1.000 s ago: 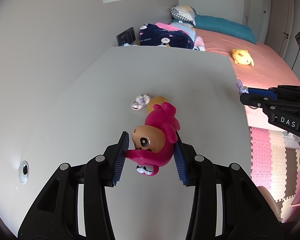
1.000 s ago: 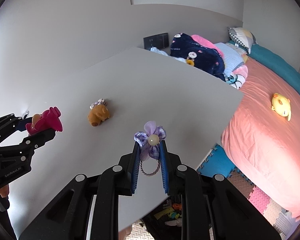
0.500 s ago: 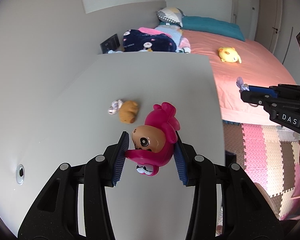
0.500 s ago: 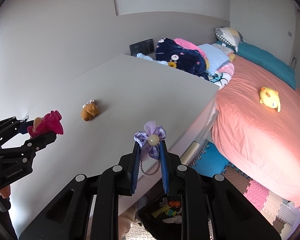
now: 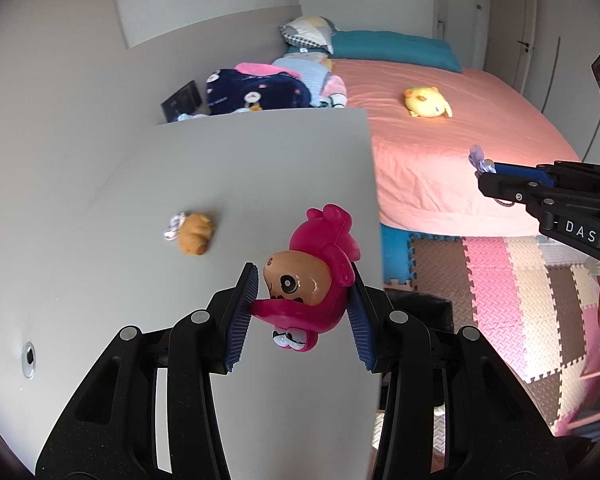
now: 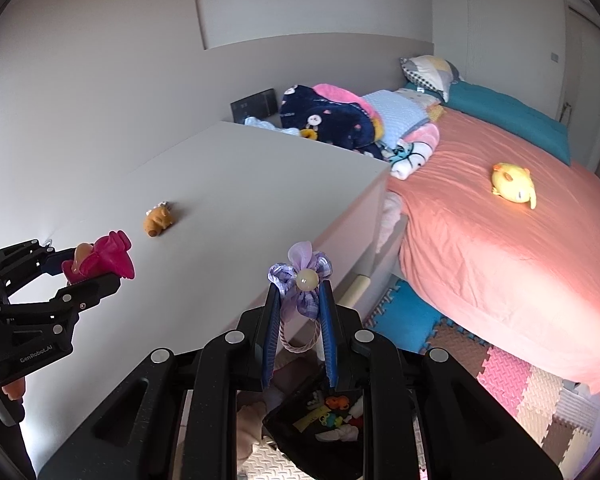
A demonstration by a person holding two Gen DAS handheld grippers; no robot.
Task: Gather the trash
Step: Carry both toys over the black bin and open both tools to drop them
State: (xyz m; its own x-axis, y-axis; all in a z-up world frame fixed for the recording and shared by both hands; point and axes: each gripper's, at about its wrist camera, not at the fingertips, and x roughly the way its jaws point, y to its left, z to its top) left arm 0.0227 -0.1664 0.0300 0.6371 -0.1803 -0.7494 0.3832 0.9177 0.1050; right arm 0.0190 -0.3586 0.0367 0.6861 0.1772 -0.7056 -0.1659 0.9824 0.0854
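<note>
My left gripper (image 5: pixel 302 280) is shut on a magenta plastic toy figure (image 5: pixel 310 276) with a tan face, held above the right edge of the white table (image 5: pixel 240 168). The same gripper (image 6: pixel 86 268) and toy (image 6: pixel 104 258) show at the left of the right wrist view. My right gripper (image 6: pixel 300 292) is shut on a purple flower hair tie (image 6: pixel 302 278) with a pearl centre, past the table's edge above a black bin (image 6: pixel 324 420) on the floor. In the left wrist view the right gripper (image 5: pixel 485 171) shows at the right with the hair tie (image 5: pixel 478 159) at its tip. A small brown plush (image 5: pixel 196 233) lies on the table.
A bed with a salmon sheet (image 6: pixel 500 240) stands to the right, with a yellow plush (image 6: pixel 514 184) on it and a pile of blankets (image 6: pixel 340 120) at its head. Foam puzzle mats (image 5: pixel 500 300) cover the floor. The bin holds several small items.
Both grippers have carried their loads rightward, off toward the table's edge; the brown plush has slid left in both views. The right gripper now hangs over the bin. Neither grip changed.
</note>
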